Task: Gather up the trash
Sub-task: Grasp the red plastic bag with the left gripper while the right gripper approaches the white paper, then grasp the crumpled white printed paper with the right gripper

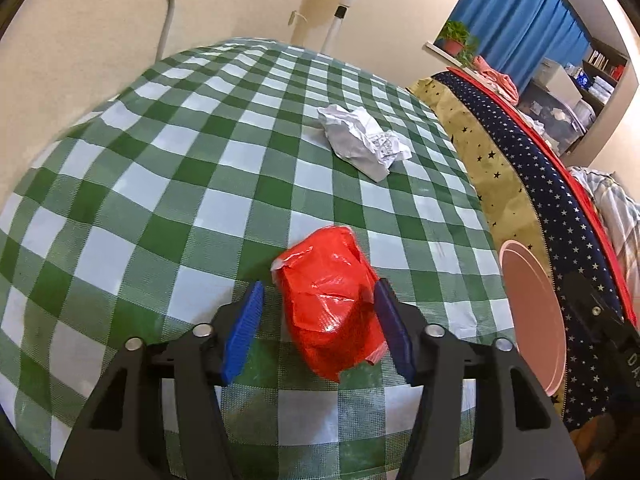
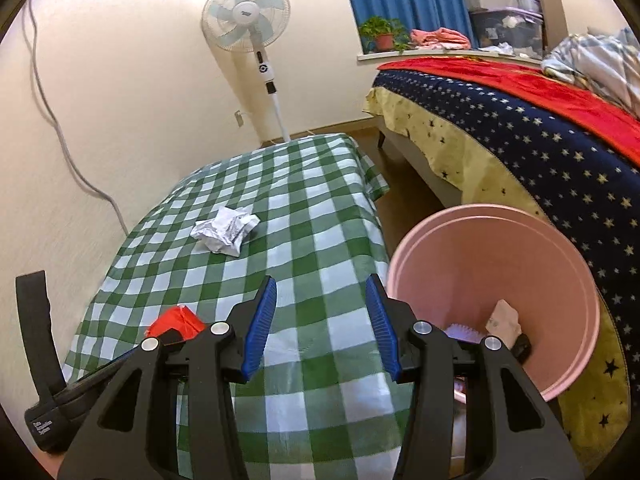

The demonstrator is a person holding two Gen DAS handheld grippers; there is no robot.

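- We see our left gripper (image 1: 318,328) low over the green-and-white checked tablecloth (image 1: 160,200), its blue pads straddling a crumpled red plastic bag (image 1: 332,308) that lies on the cloth.
- The right pad looks to be touching the bag's edge; the left pad (image 1: 244,332) stands apart from it, so the jaws are released, not clenched on it.
- A ball of crumpled white paper (image 1: 362,140) lies farther along the table, well apart from the bag.
- Our right gripper (image 2: 320,324) hovers over the table's near right edge, jaws parted and nothing between them.
- Just beside it stands a pink bin (image 2: 560,264), between the table and the star-patterned bedspread (image 2: 540,152), with some scraps already inside.
- A standing fan (image 2: 246,16) stands by the wall beyond the table.
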